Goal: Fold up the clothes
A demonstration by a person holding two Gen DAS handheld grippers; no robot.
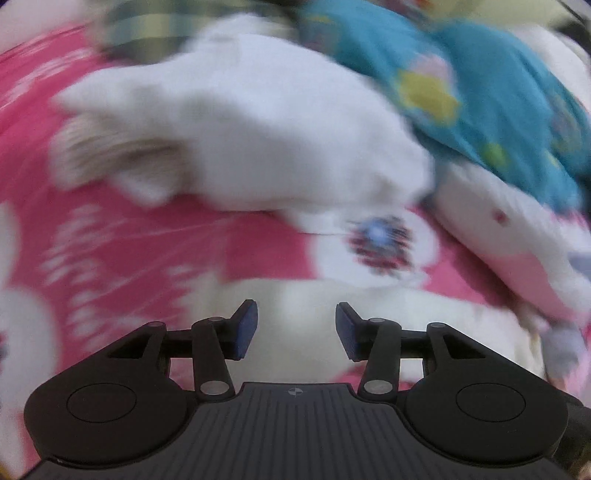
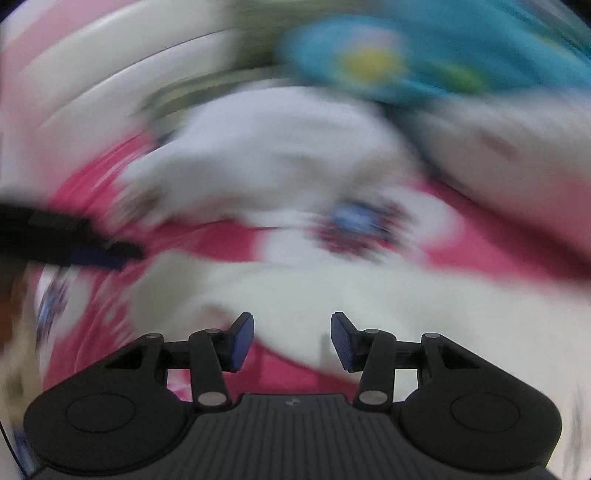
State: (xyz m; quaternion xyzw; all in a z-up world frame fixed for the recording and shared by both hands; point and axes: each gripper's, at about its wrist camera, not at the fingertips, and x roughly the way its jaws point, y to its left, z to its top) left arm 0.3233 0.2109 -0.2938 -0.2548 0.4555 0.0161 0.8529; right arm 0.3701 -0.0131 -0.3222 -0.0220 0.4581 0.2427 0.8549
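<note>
Both views are smeared by motion. A white garment [image 1: 251,140] lies crumpled on the pink patterned bedspread [image 1: 122,240]; the right wrist view shows the same white garment [image 2: 266,158] ahead. A teal flowered garment [image 1: 480,96] lies to its right, and is seen again as the teal garment [image 2: 424,55] at the top. Another whitish cloth [image 1: 369,306] lies just beyond my left gripper [image 1: 296,329], which is open and holds nothing. My right gripper [image 2: 292,340] is open too, over a whitish cloth [image 2: 295,295]. The left gripper [image 2: 92,247] shows as a dark blur at the left.
A plaid cloth [image 1: 147,29] lies at the back left. A white and pink pillow-like item [image 1: 517,243] sits at the right. The bedspread has a round blue and red flower print [image 1: 380,240]. Pale curved bands [image 2: 110,74] run across the upper left.
</note>
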